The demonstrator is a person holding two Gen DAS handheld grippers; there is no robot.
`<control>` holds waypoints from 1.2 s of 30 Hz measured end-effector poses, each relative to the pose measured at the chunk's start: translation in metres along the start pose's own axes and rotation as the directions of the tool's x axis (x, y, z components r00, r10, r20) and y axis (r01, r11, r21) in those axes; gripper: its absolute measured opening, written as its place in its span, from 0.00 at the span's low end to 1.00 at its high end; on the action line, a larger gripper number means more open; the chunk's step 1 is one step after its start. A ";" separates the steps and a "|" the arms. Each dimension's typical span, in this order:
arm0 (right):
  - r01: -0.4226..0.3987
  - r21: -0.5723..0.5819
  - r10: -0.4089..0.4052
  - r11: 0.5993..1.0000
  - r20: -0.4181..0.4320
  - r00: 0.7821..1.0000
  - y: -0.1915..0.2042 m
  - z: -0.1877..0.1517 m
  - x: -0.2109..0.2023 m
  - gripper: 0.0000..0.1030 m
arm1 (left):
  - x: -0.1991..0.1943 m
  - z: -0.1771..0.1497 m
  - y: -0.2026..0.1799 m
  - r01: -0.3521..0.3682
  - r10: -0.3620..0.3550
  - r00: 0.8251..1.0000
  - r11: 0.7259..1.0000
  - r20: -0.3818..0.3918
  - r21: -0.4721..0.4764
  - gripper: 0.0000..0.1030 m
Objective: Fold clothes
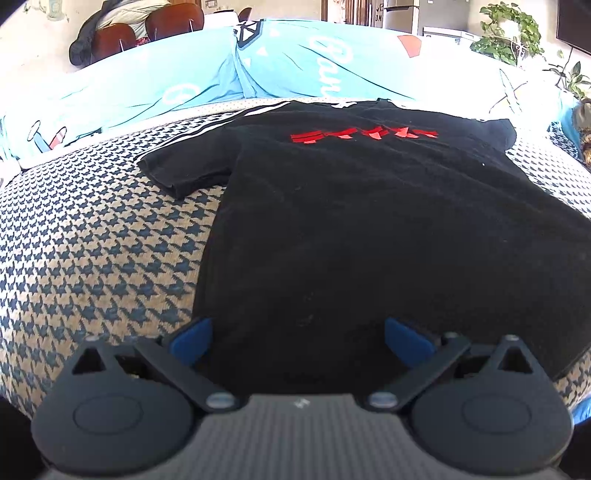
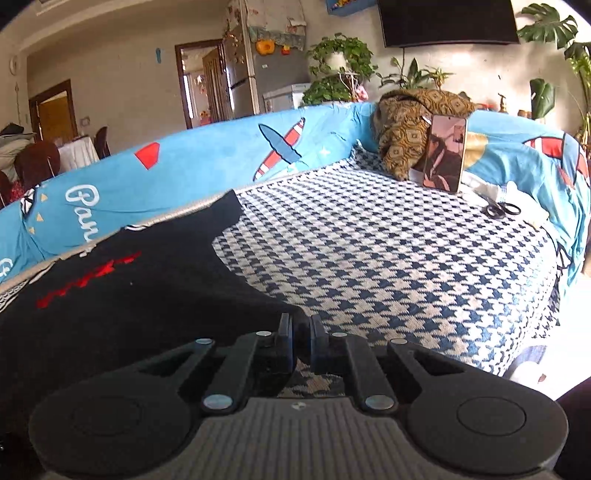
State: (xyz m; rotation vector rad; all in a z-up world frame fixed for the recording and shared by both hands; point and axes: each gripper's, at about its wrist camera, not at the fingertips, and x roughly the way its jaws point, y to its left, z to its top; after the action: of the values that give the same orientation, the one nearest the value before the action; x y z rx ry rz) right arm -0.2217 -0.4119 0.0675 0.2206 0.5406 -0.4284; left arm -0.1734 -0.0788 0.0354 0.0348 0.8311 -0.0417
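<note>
One black shirt (image 1: 351, 221) spread flat on houndstooth cover (image 1: 92, 251), red print (image 1: 364, 134) up, collar end toward blue cushions (image 1: 147, 85). One sleeve (image 1: 184, 171) lying out flat beside shirt body, on cover. White stripes visible at shirt's far shoulder edge.

Left tool (image 1: 298, 338): jaws wide apart, blue pads (image 1: 192, 338) spread either side of shirt's near hem. Fabric below and between pads, not pinched. Tilted down over hem, near the shirt's left side edge.

Right tool (image 2: 302, 341): jaws drawn nearly together, black shirt fabric clamped between them at shirt's near corner. Narrow dark gap only between fingers (image 2: 284, 343). Houndstooth cover visible directly beneath, just this side of the gripped edge. Shirt edge running from the grip diagonally back toward cushions.

Beyond shirt, right side of cover bare up to far corner. There: phone (image 2: 445, 153) propped upright against brown patterned cloth (image 2: 406, 125), screen lit. Scissors (image 2: 502, 209) lying beside phone, well apart from shirt.

Behind cushions: plants (image 2: 338, 70), dark screen (image 2: 447, 20) on wall, fridge (image 2: 258, 74), doorway. Brown chairs (image 1: 147, 27) behind cushions, far from shirt, on its sleeve side.

Shirt not yet folded; lying full length, single layer as far as visible.
</note>
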 end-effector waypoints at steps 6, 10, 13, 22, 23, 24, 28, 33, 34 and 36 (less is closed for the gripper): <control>0.007 0.078 -0.008 0.997 0.020 1.000 -0.016 0.003 -0.007 0.15 | -0.002 -0.002 0.006 -0.004 0.004 1.000 1.000 0.001 -0.010 1.00; -0.107 0.005 0.107 0.994 0.014 0.994 0.002 0.001 -0.009 0.16 | -0.004 -0.003 0.008 -0.007 0.007 1.000 1.000 0.001 -0.011 1.00; -0.208 -0.033 0.207 0.978 -0.017 0.978 0.018 -0.003 -0.008 0.18 | -0.004 -0.004 0.010 -0.009 0.009 1.000 1.000 -0.002 -0.018 1.00; -0.471 -0.117 0.445 0.875 -0.194 0.874 0.059 -0.027 -0.004 0.26 | -0.004 -0.003 0.030 -0.048 0.047 0.999 0.997 -0.015 -0.068 1.00; -0.488 -0.125 0.458 0.864 -0.209 0.864 0.063 -0.030 -0.005 0.26 | -0.004 -0.003 0.033 -0.054 0.053 0.998 0.996 -0.016 -0.074 1.00; -0.505 -0.134 0.471 0.853 -0.223 0.853 0.067 -0.033 -0.006 0.27 | -0.004 -0.003 0.035 -0.059 0.058 0.998 0.995 -0.017 -0.078 1.00; -0.556 -0.161 0.503 0.816 -0.279 0.818 0.083 -0.044 -0.007 0.28 | -0.005 -0.003 0.043 -0.076 0.075 0.997 0.993 -0.018 -0.091 1.00; -0.580 -0.198 0.507 0.790 -0.319 0.801 0.096 -0.056 -0.013 0.32 | -0.005 -0.003 0.051 -0.086 0.084 0.996 0.990 -0.023 -0.113 1.00; -0.582 -0.210 0.506 0.786 -0.322 0.800 0.098 -0.058 -0.015 0.34 | -0.005 -0.003 0.053 -0.089 0.087 0.996 0.989 -0.024 -0.118 1.00; -0.589 -0.229 0.505 0.775 -0.334 0.796 0.100 -0.062 -0.019 0.35 | -0.006 -0.002 0.057 -0.095 0.092 0.995 0.987 -0.026 -0.132 1.00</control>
State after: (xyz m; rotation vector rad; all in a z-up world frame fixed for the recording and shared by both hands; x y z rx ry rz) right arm -0.2195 -0.2974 0.0352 0.1085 0.7586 0.2782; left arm -0.1763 -0.0217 0.0391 -0.0516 0.8499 0.1028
